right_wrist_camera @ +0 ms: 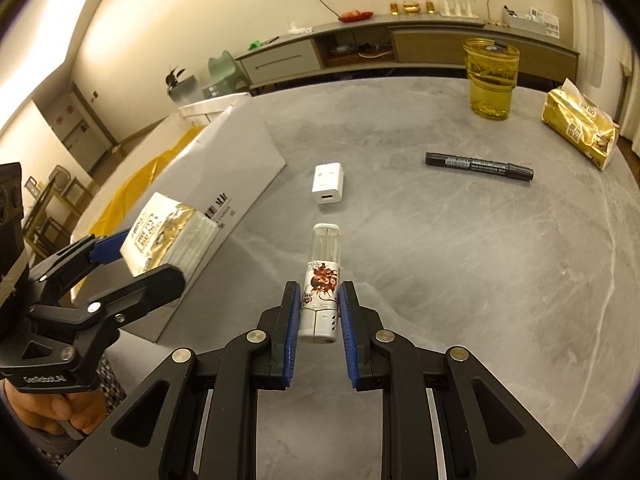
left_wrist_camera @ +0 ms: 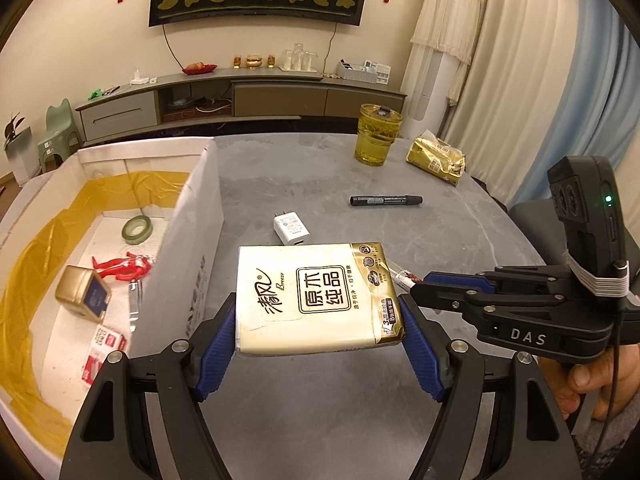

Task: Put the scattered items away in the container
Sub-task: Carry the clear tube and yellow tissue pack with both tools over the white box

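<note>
My left gripper (left_wrist_camera: 316, 314) is shut on a cream and gold tissue pack (left_wrist_camera: 312, 296), held over the grey table just right of the white cardboard box (left_wrist_camera: 192, 220). In the right wrist view this pack (right_wrist_camera: 168, 232) hangs beside the box wall (right_wrist_camera: 240, 160), in the left gripper (right_wrist_camera: 132, 256). My right gripper (right_wrist_camera: 320, 310) is shut on a small white spray bottle (right_wrist_camera: 322, 276) with a red picture. The bottle's clear cap points away from me. Its tip (left_wrist_camera: 404, 278) pokes out of the right gripper (left_wrist_camera: 416, 288) behind the pack.
On the table lie a white charger (right_wrist_camera: 328, 183), a black marker (right_wrist_camera: 478, 166), a gold packet (right_wrist_camera: 580, 128) and a glass of yellow liquid (right_wrist_camera: 490, 80). The yellow-lined box holds a tape roll (left_wrist_camera: 137, 230), a red figure (left_wrist_camera: 124, 266) and a gold tin (left_wrist_camera: 82, 294).
</note>
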The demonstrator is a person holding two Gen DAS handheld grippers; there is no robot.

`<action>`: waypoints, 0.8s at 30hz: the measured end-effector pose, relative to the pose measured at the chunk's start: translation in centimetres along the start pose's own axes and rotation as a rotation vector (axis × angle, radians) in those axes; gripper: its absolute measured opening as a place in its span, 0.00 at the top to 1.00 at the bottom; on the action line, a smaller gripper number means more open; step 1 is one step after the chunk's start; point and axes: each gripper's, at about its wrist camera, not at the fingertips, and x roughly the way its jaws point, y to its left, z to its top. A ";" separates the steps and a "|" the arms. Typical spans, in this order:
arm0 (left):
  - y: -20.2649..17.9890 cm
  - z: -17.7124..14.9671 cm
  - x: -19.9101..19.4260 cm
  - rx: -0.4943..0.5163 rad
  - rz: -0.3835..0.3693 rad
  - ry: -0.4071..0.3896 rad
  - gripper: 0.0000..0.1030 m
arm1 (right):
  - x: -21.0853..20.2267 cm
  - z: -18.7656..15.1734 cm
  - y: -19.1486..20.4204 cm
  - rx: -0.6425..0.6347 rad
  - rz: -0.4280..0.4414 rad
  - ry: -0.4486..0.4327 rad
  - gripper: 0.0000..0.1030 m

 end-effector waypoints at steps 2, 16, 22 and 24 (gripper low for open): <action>-0.1 -0.2 -0.7 0.002 0.003 -0.005 0.26 | -0.3 -0.2 0.4 -0.002 0.001 -0.007 0.80; 0.5 -1.1 -5.5 -0.011 0.009 -0.053 0.26 | -2.0 -2.1 2.9 0.003 0.024 -0.047 0.80; 0.5 -1.1 -7.0 -0.013 -0.003 -0.079 0.26 | -3.1 -3.0 4.2 0.002 0.023 -0.073 0.80; 0.6 -1.0 -7.5 -0.016 -0.010 -0.087 0.26 | -3.6 -3.3 4.6 0.005 0.030 -0.084 0.80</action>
